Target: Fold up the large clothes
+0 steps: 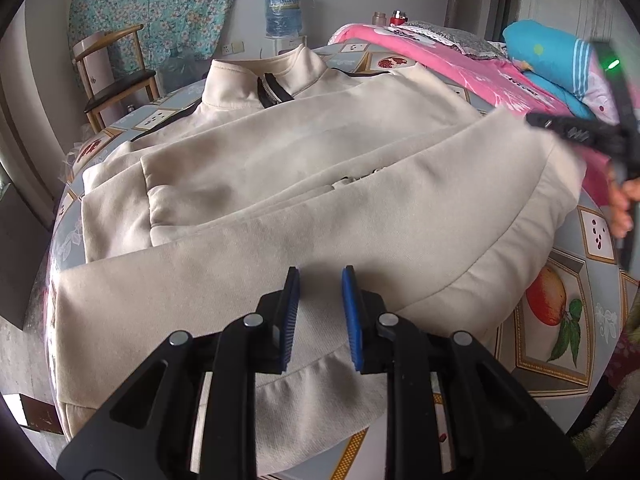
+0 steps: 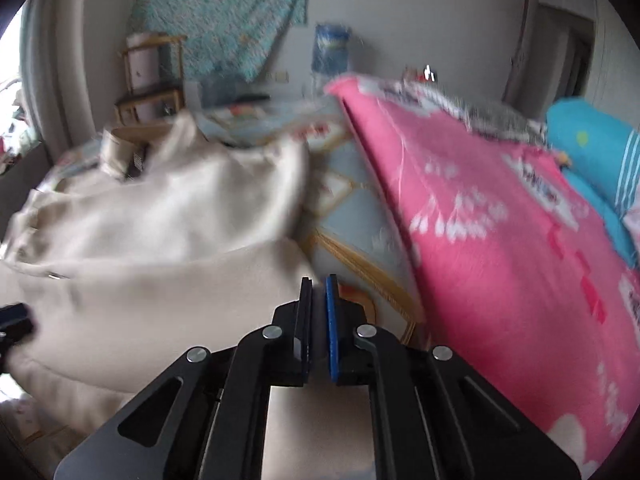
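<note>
At the far left, a chair (image 1: 116, 76) stands behind the table (image 1: 560, 344), well apart from the work. The jacket (image 1: 280, 184) lies flat on the table, cream, with the collar far from the person and the hem near, so its long axis runs away from the left gripper (image 1: 320, 276). This gripper hangs over the near hem, its jaws moderately open with nothing between them; whether they touch the cloth cannot be told. It is the nearer one to the hem.

Both sleeves seem already laid across the body, so the next fold is probably hem towards collar. The hem passes the near table edge a little.

To the right, the right gripper (image 2: 318, 280) is above the jacket's right edge, jaws almost closed with only a thin gap, and empty. The right view is blurred. Beyond it a pink quilt (image 2: 500, 240) lies close beside the jacket, so free room on that side is small; the left side has more.
</note>
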Motion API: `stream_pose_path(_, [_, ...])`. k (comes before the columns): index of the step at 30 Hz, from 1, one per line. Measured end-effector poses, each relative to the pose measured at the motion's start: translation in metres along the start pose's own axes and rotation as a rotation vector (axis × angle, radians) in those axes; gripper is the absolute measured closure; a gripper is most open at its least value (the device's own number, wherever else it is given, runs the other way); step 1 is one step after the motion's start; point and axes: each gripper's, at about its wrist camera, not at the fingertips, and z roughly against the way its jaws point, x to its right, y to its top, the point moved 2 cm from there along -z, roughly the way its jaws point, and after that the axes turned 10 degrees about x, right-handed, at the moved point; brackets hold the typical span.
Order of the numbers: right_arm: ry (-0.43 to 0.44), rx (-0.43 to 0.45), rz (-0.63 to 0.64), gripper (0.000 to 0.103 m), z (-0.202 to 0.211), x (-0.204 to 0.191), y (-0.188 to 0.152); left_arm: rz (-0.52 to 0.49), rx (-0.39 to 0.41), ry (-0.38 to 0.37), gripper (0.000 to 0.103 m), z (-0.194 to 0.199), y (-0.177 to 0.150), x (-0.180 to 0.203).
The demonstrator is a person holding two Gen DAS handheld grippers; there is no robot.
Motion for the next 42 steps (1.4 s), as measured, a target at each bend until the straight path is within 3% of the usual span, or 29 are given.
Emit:
stream_pose_path(2, [-0.023, -0.061, -0.011, 0.099, -0.021, 0.008, -0.012, -0.006, -0.002, -0.002, 0.082, 0.000, 0.000, 0.000])
stream_pose_path(6, [0.001, -0.016, -0.089, 0.097, 0.015, 0.019, 0.005, 0.006, -0.001, -0.015, 0.082, 0.001, 0.000, -0.002])
stream_pose_path(9, [0.132, 0.049, -0.053, 0.097, 0.058, -0.001, 0.015, 0.021, -0.004, -0.022, 0.082, 0.000, 0.001, -0.004])
stream_pose_path(13, [0.388, -0.018, 0.118, 0.097, 0.076, -0.075, -0.007, 0.017, 0.000, -0.023, 0.082, 0.000, 0.000, -0.003])
stream_pose_path(16, [0.374, -0.134, 0.191, 0.096, 0.045, -0.100, -0.039, 0.028, -0.006, -0.025, 0.082, 0.000, 0.000, -0.004])
stream_pose_path(17, [0.369, -0.098, 0.196, 0.094, 0.044, -0.100, -0.040, 0.027, -0.009, -0.028, 0.083, 0.001, 0.001, -0.004])
stream_pose_path(19, [0.360, -0.138, 0.196, 0.093, 0.045, -0.101, -0.033, 0.014, -0.005, -0.012, 0.084, 0.010, 0.000, -0.008])
stream_pose_path(20, [0.354, -0.143, 0.194, 0.091, 0.050, -0.101, -0.028, 0.014, 0.005, -0.021, 0.084, 0.018, 0.001, -0.011])
stream_pose_path(22, [0.398, -0.101, 0.215, 0.072, 0.071, -0.109, -0.020, 0.038, 0.034, -0.085, 0.084, 0.037, 0.003, -0.014])
stream_pose_path(23, [0.426, -0.079, 0.221, 0.055, 0.080, -0.115, -0.018, 0.043, 0.037, -0.121, 0.084, 0.044, 0.003, -0.014])
stream_pose_path(24, [0.452, -0.064, 0.224, 0.051, 0.085, -0.121, -0.016, 0.040, 0.034, -0.140, 0.084, 0.048, 0.002, -0.012])
stream_pose_path(26, [0.497, -0.076, 0.241, 0.051, 0.085, -0.138, -0.020, 0.013, -0.012, -0.134, 0.084, 0.043, -0.004, -0.004])
stream_pose_path(28, [0.467, -0.106, 0.272, 0.051, 0.071, -0.150, -0.033, -0.028, -0.075, -0.081, 0.081, 0.029, -0.017, 0.002])
stream_pose_path(31, [0.462, -0.124, 0.300, 0.050, 0.062, -0.153, -0.045, -0.024, -0.063, -0.077, 0.081, 0.031, -0.020, 0.002])
stream_pose_path(33, [0.456, -0.141, 0.304, 0.050, 0.066, -0.149, -0.036, -0.011, -0.075, -0.073, 0.081, 0.035, -0.013, -0.004])
stream_pose_path(36, [0.516, -0.108, 0.225, 0.048, 0.075, -0.130, -0.001, 0.018, -0.046, -0.069, 0.081, 0.043, 0.012, -0.020])
stream_pose_path(38, [0.543, -0.080, 0.147, 0.047, 0.068, -0.115, 0.036, 0.051, -0.020, -0.055, 0.081, 0.045, 0.037, -0.033])
stream_pose_path(41, [0.564, -0.056, 0.039, 0.036, 0.039, -0.100, 0.093, 0.126, 0.025, -0.035, 0.077, 0.035, 0.084, -0.061])
stream_pose_path(42, [0.569, -0.057, 0.017, 0.033, 0.027, -0.098, 0.108, 0.158, 0.034, -0.022, 0.070, 0.027, 0.103, -0.073])
